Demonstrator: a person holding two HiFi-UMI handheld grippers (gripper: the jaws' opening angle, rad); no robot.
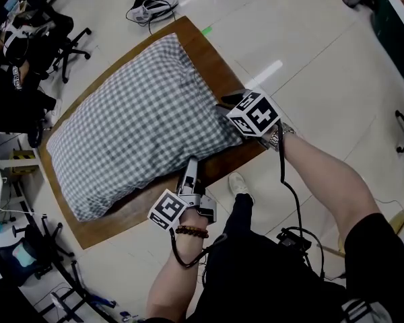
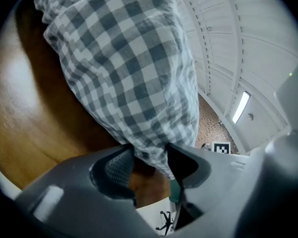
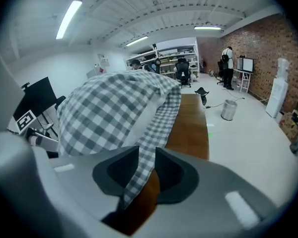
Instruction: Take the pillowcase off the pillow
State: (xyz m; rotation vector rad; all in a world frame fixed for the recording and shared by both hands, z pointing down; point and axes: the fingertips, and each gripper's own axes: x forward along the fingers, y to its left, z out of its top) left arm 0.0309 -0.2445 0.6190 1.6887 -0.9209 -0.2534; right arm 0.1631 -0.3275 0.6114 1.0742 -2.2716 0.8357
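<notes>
pillowcase (image 1: 138,123) not yet off: it covers the pillow (image 3: 141,115) across the surface (image 1: 209,52). at the near edge our right gripper (image 3: 146,170) clamps its open hem and our left gripper (image 2: 146,165) pinches its corner.

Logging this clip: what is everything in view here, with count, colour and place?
grey-and-white checked fabric pillowcase: one, on the pillow, lying on the table
white pillow: one, showing at the pillowcase's open end
brown wooden table: one, under the pillow
black office chairs: at least two, on the floor at the left
silver metal bin: one, on the floor beyond the table
brown bead bracelet: one, on the left wrist
left claw: one, grey, shut on a bunched corner of the pillowcase
right claw: one, grey, shut on the pillowcase's edge
</notes>
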